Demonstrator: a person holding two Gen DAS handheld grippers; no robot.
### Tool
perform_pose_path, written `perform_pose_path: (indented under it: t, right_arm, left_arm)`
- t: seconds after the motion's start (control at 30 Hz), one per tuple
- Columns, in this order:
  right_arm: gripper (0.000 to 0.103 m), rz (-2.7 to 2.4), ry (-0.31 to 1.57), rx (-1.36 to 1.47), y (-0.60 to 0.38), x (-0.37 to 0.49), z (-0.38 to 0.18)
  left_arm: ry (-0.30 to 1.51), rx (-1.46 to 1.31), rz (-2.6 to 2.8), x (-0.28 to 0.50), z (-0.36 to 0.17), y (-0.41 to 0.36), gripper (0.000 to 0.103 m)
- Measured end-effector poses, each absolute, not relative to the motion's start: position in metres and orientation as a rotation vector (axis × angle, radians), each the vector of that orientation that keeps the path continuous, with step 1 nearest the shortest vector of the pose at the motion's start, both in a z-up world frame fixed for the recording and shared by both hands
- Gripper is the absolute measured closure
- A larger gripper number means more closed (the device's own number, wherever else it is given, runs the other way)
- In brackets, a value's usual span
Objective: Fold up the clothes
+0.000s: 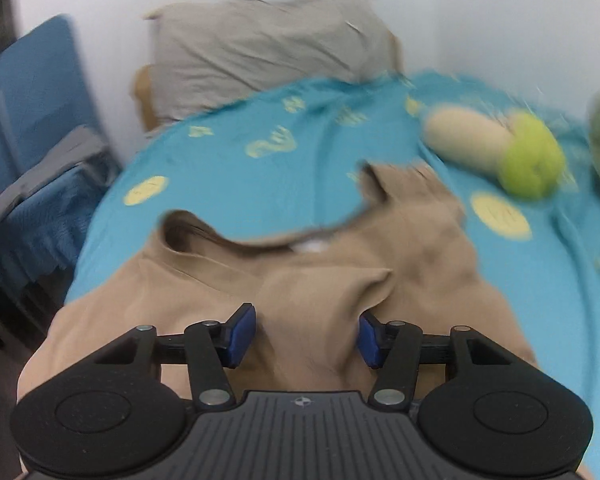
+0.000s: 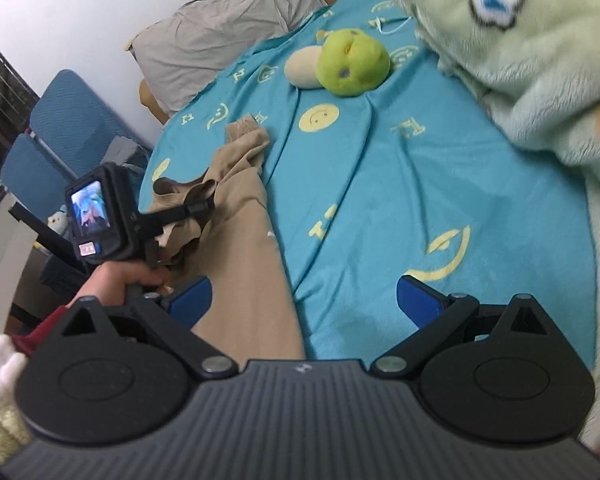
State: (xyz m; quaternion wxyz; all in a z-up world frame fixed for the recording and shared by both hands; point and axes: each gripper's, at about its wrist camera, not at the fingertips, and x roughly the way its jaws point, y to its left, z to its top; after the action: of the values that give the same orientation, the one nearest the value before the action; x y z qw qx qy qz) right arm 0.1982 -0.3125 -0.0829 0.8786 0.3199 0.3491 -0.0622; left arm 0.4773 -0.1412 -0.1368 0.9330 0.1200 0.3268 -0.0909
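1. Tan garment [image 1: 308, 280] lies rumpled on the bed [image 1: 228, 168], along its left edge, reaching toward the near edge.
2. Left gripper [image 1: 307, 334] hovers low over the garment, jaws partly open. A raised fold of cloth sits between the blue pads [image 1: 244, 330]; they do not press it.
3. From the right wrist view, a hand [image 2: 116, 276] at the bed's left edge holds the left gripper [image 2: 198, 206] over bunched cloth.
4. Right gripper [image 2: 302, 300] has its jaws wide apart and holds nothing. It spans the garment's right edge [image 2: 276, 272] and bare bedcover.
5. Open teal cover with yellow smiley prints stretches across the bed's middle, to the right of the garment.
6. A green plush ball [image 2: 352, 62] and a cream plush [image 2: 302, 68] touch each other toward the far edge, well apart from the garment.
7. A large pale green plush [image 2: 520, 60] fills the bed's right side.
8. A grey pillow [image 1: 260, 52] leans on the white wall at the far edge.
9. Blue chairs [image 1: 36, 92] stand beside the bed's left edge.
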Motion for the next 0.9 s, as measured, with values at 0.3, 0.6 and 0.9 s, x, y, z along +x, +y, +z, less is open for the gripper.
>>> perform_pose_path:
  t: [0.3,0.6,0.9]
  right_arm:
    - [0.003,-0.164,0.723,0.702,-0.321,0.194,-0.086]
    - [0.003,-0.152,0.69,0.676,-0.324,0.192,-0.082]
    - [0.003,-0.053,0.58,0.502,-0.296,0.179,-0.057]
  left_arm:
    - [0.667,0.213,0.149,0.498,-0.115,-0.08,0.045]
    - [0.71,0.033,-0.033,0.379,-0.087,-0.058,0.031]
    - [0.622,0.029,-0.12,0.206,-0.035,-0.059,0.0]
